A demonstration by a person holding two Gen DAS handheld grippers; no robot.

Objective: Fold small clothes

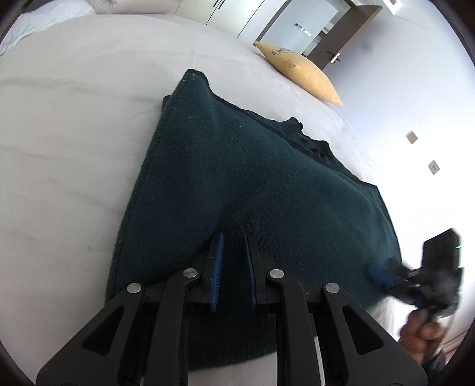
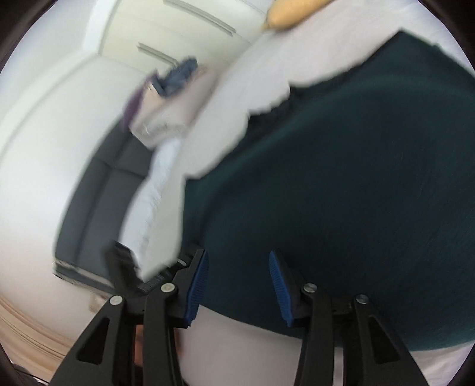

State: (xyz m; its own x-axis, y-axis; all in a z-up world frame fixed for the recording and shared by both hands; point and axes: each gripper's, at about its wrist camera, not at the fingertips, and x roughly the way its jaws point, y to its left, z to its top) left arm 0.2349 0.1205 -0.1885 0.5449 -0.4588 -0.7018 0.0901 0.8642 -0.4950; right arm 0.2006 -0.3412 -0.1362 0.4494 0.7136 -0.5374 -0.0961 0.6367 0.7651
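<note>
A dark green knit sweater (image 1: pixel 237 166) lies spread on the white bed (image 1: pixel 74 133). My left gripper (image 1: pixel 233 239) is shut on a raised fold of the sweater near its hem, and the fabric tents up between the blue pads. In the left wrist view my right gripper (image 1: pixel 378 274) shows blurred at the sweater's right edge, held by a hand (image 1: pixel 421 335). The right wrist view is blurred. There my right gripper (image 2: pixel 237 255) stands open just above the sweater (image 2: pixel 356 178) at its edge, its pads (image 2: pixel 197 285) apart and pressing on nothing.
A yellow pillow (image 1: pixel 299 71) lies at the bed's far side. White pillows (image 1: pixel 44 17) sit at the head end. A pile of clothes (image 2: pixel 172 98) rests on the bed's corner, with a dark sofa (image 2: pixel 104 190) beyond. A door and white wall (image 1: pixel 415 89) stand to the right.
</note>
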